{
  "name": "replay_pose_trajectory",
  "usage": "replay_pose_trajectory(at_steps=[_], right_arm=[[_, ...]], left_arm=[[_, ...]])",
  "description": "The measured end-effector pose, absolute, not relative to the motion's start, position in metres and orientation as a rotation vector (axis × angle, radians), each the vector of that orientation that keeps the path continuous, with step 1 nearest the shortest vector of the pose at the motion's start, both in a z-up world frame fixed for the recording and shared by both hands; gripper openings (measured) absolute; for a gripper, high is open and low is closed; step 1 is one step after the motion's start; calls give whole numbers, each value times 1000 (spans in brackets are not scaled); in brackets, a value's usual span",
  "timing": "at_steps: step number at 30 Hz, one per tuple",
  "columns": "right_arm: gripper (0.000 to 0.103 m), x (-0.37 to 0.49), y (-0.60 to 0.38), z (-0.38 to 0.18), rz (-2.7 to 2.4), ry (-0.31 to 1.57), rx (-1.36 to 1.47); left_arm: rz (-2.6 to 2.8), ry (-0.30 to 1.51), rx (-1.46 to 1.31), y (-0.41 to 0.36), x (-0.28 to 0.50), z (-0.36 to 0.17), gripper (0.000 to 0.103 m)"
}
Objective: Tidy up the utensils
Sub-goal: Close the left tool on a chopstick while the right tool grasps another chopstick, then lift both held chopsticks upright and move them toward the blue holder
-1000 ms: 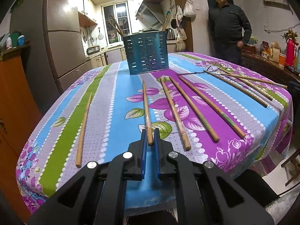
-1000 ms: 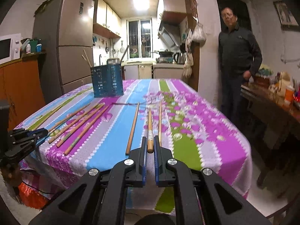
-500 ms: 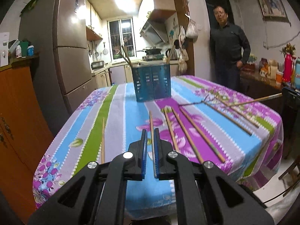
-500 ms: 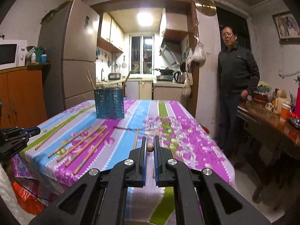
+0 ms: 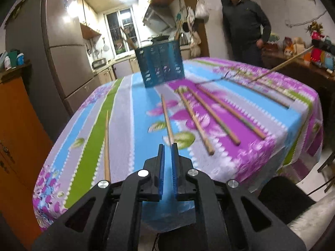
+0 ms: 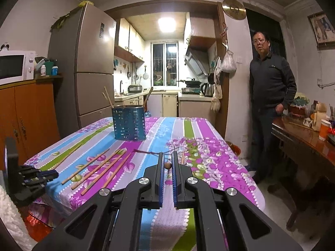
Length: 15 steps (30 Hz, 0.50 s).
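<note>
A blue perforated utensil holder (image 5: 160, 64) stands at the far end of the flowered table and holds a few chopsticks; it also shows in the right wrist view (image 6: 128, 123). Several wooden chopsticks (image 5: 194, 119) lie on the cloth. My left gripper (image 5: 167, 148) is nearly shut with nothing between its pads, just short of the near end of one chopstick (image 5: 167, 121). My right gripper (image 6: 167, 161) is shut on a chopstick (image 6: 167, 165), seen end-on and lifted off the table. That chopstick shows raised at the right in the left wrist view (image 5: 282, 67).
A man in dark clothes (image 6: 270, 96) stands beyond the table's right side. A fridge (image 6: 83, 67) and an orange cabinet (image 6: 29, 115) stand on the left. A dark side table (image 6: 303, 138) with cups is on the right. A single chopstick (image 5: 106, 142) lies on the green stripe.
My right gripper has lifted its chopstick off the table and levelled out. My left gripper drew back and rose, then dipped again toward the chopstick in front of it.
</note>
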State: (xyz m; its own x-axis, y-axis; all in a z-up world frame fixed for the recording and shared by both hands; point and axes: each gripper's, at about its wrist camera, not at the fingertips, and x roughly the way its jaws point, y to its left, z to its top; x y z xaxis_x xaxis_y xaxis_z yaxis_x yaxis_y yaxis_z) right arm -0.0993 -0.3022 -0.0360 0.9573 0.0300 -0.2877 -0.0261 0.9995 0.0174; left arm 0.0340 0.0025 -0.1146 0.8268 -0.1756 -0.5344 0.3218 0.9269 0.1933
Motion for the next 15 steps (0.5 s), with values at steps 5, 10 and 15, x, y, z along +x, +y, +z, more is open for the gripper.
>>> replay_pose_trajectory(at_steps=[5,10,15], right_arm=[[8,-98,-302,-37,23,308,21],[8,-96,-297,-39,27,317,19],[8,-97,-294,-38,29,319,16]], left_arm=[[-276,522,301,2,33,-126,12],[-286,513,315,0,30,-128,37],[-287,518,300,0,34,-130,31]])
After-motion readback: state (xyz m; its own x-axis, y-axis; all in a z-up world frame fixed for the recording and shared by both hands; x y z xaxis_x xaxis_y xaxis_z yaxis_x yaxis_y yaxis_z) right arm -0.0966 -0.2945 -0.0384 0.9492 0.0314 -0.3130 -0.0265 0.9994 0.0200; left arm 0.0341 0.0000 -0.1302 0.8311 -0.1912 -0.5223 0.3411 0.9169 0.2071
